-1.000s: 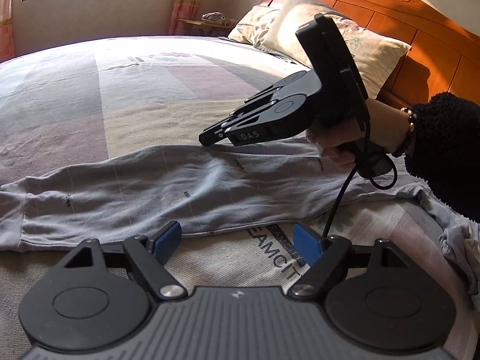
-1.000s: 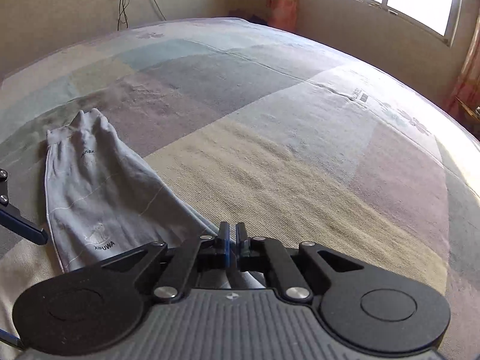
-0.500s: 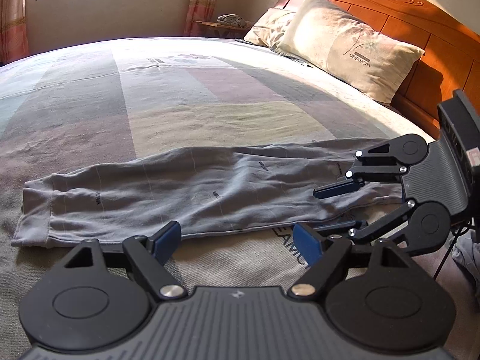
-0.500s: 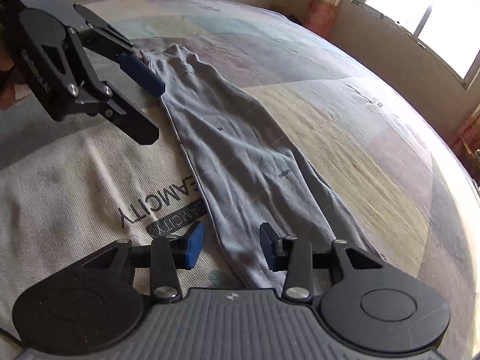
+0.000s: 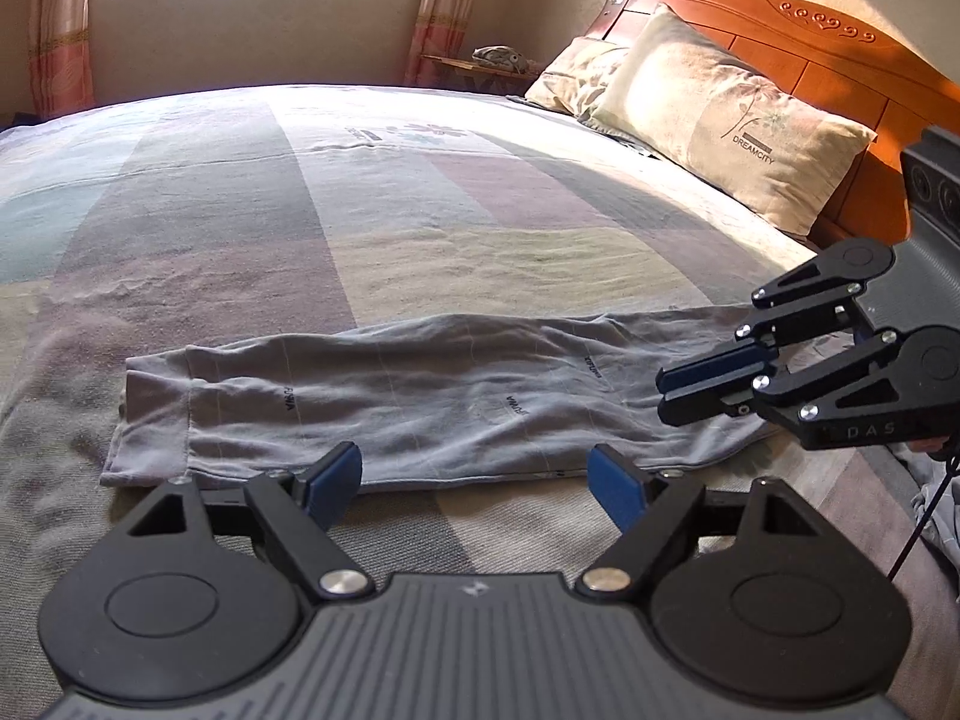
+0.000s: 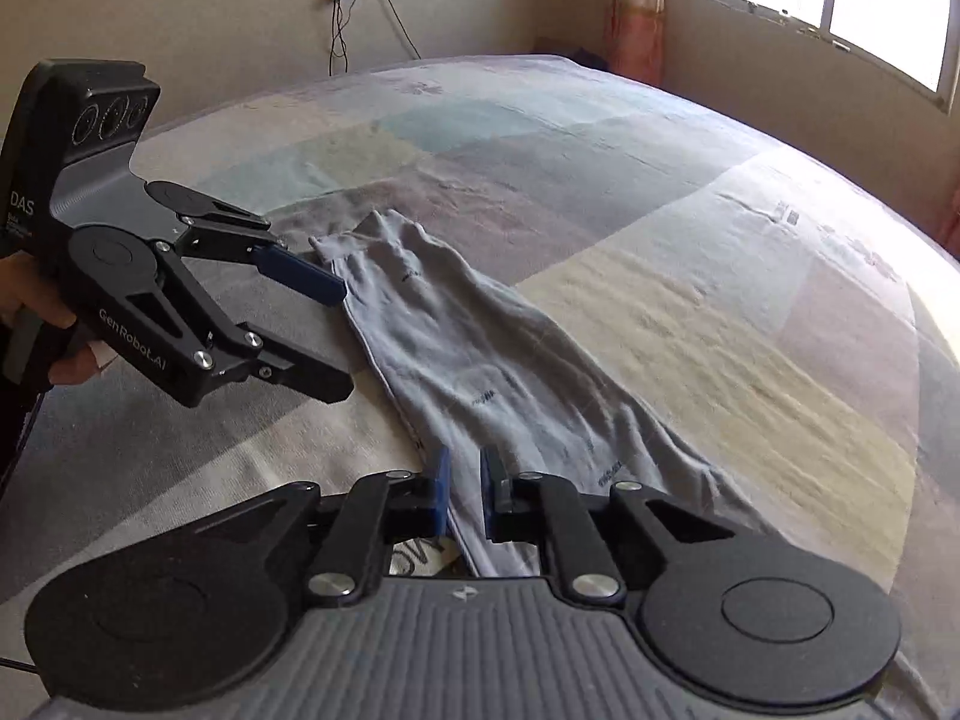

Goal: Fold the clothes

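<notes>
Both wrist views low over the bed (image 5: 420, 210), angled toward each other, sharing the grey garment (image 5: 420, 396).

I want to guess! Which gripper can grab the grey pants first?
Probably the right gripper: its jaws already straddle the grey pants edge, nearly closed. The left gripper gapes wide, beside them.

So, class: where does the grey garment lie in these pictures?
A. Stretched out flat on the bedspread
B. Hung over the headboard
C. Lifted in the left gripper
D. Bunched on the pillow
A: the grey garment lies lengthwise on the bedspread, with neither gripper lifting it.
</notes>
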